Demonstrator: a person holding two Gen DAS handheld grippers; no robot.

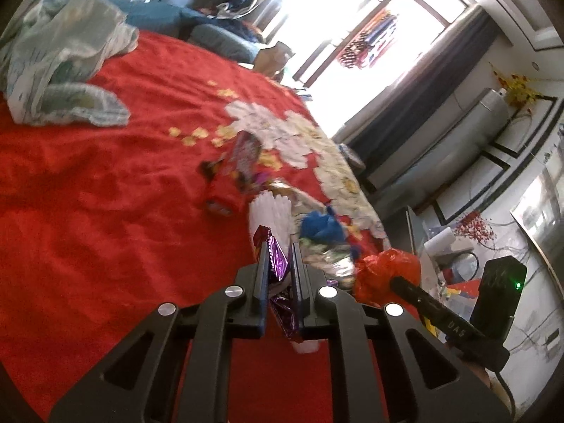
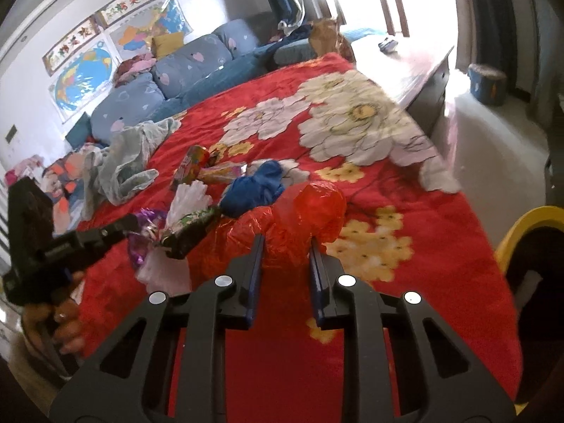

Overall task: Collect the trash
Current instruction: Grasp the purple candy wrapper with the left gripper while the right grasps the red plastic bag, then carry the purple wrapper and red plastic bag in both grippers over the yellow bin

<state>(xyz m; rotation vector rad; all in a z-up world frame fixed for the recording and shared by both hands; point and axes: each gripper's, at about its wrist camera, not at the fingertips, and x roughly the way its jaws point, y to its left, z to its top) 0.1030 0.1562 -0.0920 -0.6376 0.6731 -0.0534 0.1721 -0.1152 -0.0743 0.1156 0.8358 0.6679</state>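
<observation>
A lived-in home bedroom: a wide bed under a red flowered blanket (image 2: 405, 211) fills the middle of both views, blue pillows (image 2: 197, 60) piled at upper left, world maps (image 2: 83, 77) on the wall (upper left too), dark curtains (image 1: 423, 88) beside the bright window at upper right.

The lower part of the purple foil wrapper (image 1: 276, 261) is being hidden behind the left gripper's fingers (image 1: 262, 271). Beyond the wrapper, the small packets (image 1: 243, 162) are being blurred past reading.
</observation>
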